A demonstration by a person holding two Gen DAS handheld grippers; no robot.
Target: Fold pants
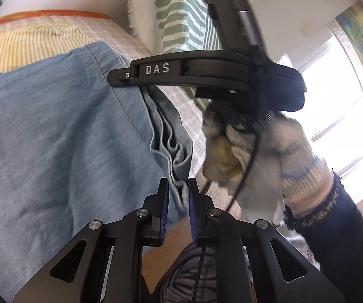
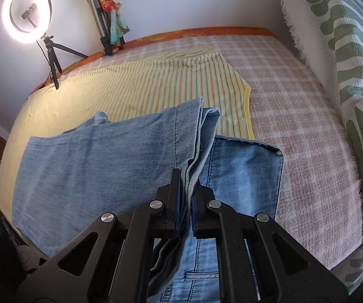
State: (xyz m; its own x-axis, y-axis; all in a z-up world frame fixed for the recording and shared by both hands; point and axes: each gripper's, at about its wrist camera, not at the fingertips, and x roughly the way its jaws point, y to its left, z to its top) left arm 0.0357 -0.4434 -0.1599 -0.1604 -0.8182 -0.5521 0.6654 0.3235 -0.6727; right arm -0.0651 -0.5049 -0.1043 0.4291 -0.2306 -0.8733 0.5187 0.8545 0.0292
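Note:
Light blue denim pants [image 2: 93, 164] lie on a bed, one part doubled over another [image 2: 244, 176]. In the right wrist view my right gripper [image 2: 187, 189] is shut on the stacked edges of the upper layer, which hang between its blue pads. My left gripper [image 1: 178, 189], in the left wrist view, is shut on a bunched edge of the same pants [image 1: 55, 126]. Just beyond it a gloved hand [image 1: 257, 151] holds the black housing [image 1: 206, 70] of the right tool.
A pink checked blanket [image 2: 295, 126] covers the bed, and a yellow striped sheet [image 2: 143, 88] lies under the pants. To the right rises a white and green patterned cloth [image 2: 345, 75]. At the far left a lit ring lamp [image 2: 26, 12] stands on a tripod.

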